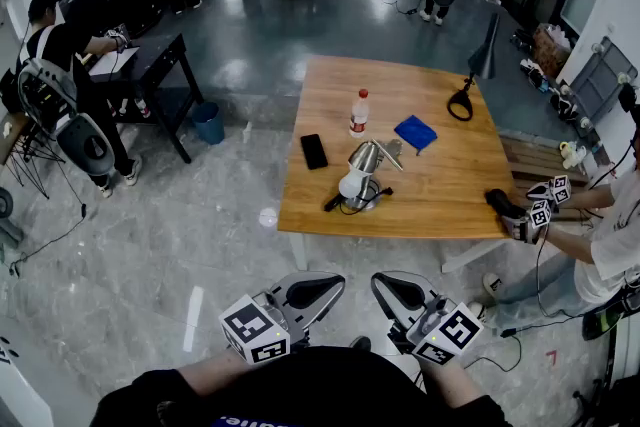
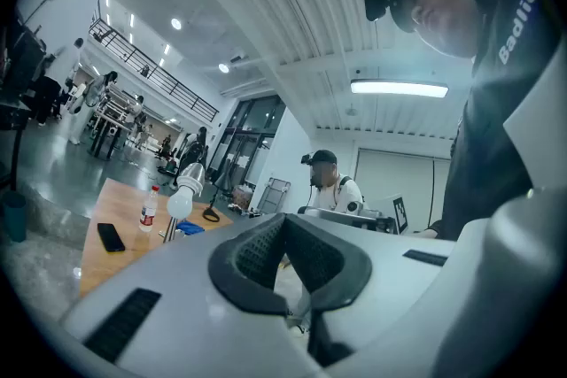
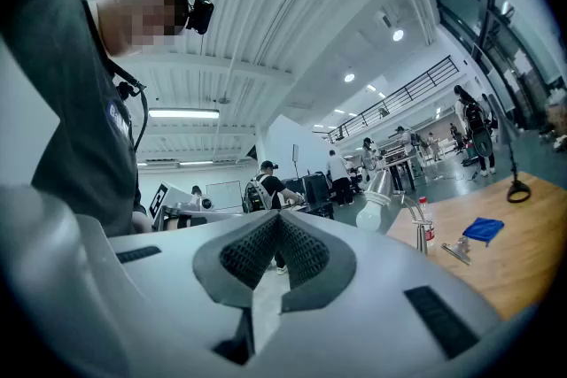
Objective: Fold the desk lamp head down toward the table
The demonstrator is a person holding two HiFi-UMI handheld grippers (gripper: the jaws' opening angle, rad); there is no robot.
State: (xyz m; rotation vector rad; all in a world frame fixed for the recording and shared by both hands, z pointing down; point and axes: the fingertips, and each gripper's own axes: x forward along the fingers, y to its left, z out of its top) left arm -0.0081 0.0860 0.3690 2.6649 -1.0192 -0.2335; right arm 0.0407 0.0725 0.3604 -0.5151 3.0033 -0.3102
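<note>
The desk lamp (image 1: 360, 175) stands near the front middle of the wooden table (image 1: 450, 205), its silver head and white bulb tilted over a round base with a black cord. Both my grippers hang close to my body, well short of the table and touching nothing. My left gripper (image 1: 316, 289) is shut and empty, and so is my right gripper (image 1: 396, 291). The left gripper view shows its jaws together (image 2: 285, 252) with the lamp (image 2: 184, 187) far off at the left. In the right gripper view the shut jaws (image 3: 276, 254) sit low, with the lamp (image 3: 376, 196) at the right.
On the table lie a black phone (image 1: 314, 151), a water bottle (image 1: 358, 111), a blue cloth (image 1: 415, 132) and a black looped tool (image 1: 460, 103). Another person holding grippers (image 1: 532, 211) sits at the table's right edge. A blue bin (image 1: 208, 123) and a black desk (image 1: 150, 65) stand to the left.
</note>
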